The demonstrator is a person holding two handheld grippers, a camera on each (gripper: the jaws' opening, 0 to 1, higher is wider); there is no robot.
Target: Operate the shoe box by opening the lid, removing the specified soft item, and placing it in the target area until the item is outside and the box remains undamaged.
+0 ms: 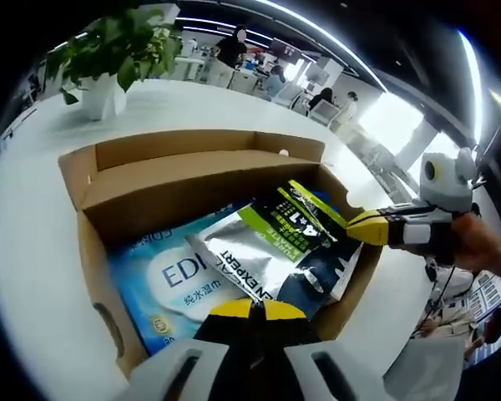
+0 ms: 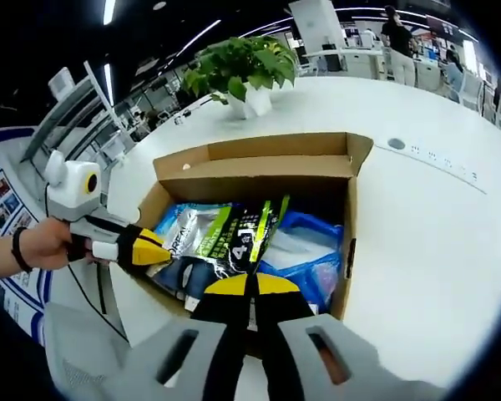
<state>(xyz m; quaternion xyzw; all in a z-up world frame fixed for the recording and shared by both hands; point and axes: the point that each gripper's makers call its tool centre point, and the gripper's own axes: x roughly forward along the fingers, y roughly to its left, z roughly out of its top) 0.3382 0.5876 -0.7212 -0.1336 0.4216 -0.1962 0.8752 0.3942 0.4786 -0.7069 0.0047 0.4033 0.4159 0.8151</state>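
Observation:
An open cardboard shoe box [image 1: 90, 251] stands on the white table with its lid flap [image 1: 209, 146] folded back. Inside lies a blue wet-wipe pack [image 1: 163, 280]. A silver, green and black soft pouch [image 1: 267, 246] rests tilted on top of it. My left gripper [image 1: 252, 307] is at the pouch's near edge, its yellow tips shut on that edge. My right gripper [image 1: 356, 227] comes in from the right, shut on the pouch's green corner. In the right gripper view the pouch [image 2: 234, 234] sits just beyond my right gripper [image 2: 250, 286], and the left gripper [image 2: 150, 247] meets the pouch's left side.
A potted green plant [image 1: 108, 58] stands on the table behind the box. The white table [image 2: 417, 209] stretches wide to the right of the box [image 2: 351, 242]. A person's hand [image 2: 46, 242] holds the left gripper. People and desks show far behind.

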